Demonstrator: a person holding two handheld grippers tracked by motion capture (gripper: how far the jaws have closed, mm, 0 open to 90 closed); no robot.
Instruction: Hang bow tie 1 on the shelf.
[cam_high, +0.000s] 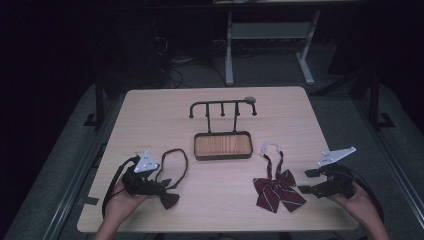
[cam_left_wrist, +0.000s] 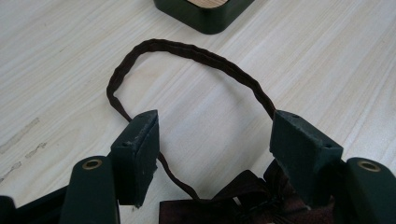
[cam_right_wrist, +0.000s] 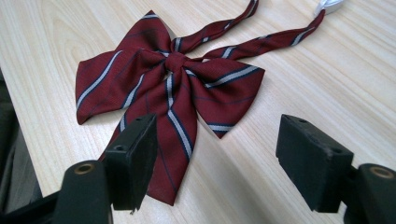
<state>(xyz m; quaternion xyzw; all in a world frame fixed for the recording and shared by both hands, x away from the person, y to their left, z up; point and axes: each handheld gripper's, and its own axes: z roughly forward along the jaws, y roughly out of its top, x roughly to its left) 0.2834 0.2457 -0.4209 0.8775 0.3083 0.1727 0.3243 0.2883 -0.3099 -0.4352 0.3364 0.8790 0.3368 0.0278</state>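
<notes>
- Brown fabric is what my left gripper (cam_left_wrist: 212, 140) works on: the brown bow tie (cam_high: 167, 196) lies near the front left edge of the table (cam_high: 150, 115), with its thin neck loop (cam_left_wrist: 187, 53) spread open on the wood toward the tray.
- My left jaws stand apart, one on each side of the loop, just above the knot; I cannot tell if they touch the fabric.
- Beyond the loop I see a corner of the dark tray (cam_left_wrist: 205, 18), near but not touching the cord.
- My right gripper (cam_right_wrist: 215, 154) hovers with the jaws wide apart, holding nothing, just beside the lower wing of the red striped bow tie (cam_right_wrist: 168, 79).
- This red tie lies flat, right of centre; its straps run away from me to a white clasp (cam_high: 270, 146).
- In the high view the hook stand (cam_high: 223, 107) rises from the tray with a wooden floor (cam_high: 223, 146) at the table centre, between both ties.
- Bare wood is open to the left of the stand, to its right, and behind it up to the far edge.
</notes>
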